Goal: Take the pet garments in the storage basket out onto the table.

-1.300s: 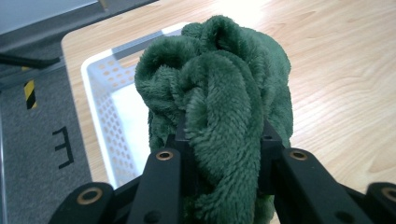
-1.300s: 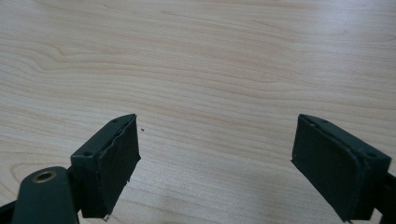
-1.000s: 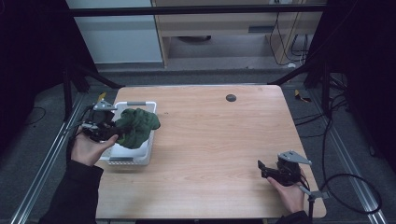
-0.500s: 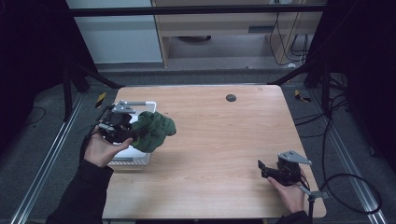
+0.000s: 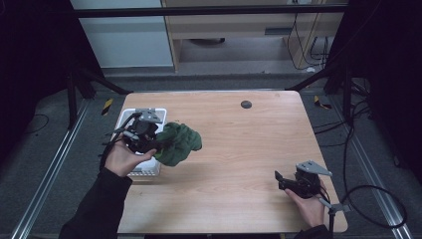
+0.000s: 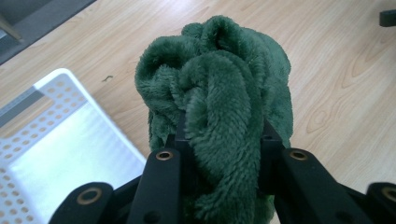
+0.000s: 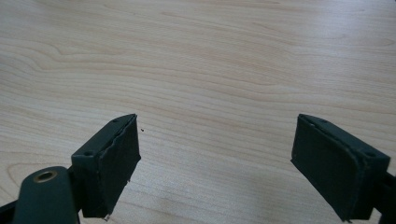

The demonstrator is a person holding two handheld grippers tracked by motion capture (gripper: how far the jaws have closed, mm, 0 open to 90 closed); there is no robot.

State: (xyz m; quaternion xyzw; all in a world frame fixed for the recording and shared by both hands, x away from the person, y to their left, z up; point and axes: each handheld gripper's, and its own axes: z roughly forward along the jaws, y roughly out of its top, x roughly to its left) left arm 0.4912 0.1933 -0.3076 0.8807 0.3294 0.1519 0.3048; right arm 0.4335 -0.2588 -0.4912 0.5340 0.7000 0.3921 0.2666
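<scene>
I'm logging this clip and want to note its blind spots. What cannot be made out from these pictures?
- Inside of the white basket: in the high view the left hand and left claw cover it; the left gripper view cuts it at the edge.
- The green cloth: bunched, so its shape is unclear.
- The small dark disc on the table: too small to identify in the high view.

My left gripper [image 6: 219, 140] clamped a bunched green towel [image 6: 219, 88]; a white basket [image 6: 56, 140] lay at eight o'clock.
</scene>
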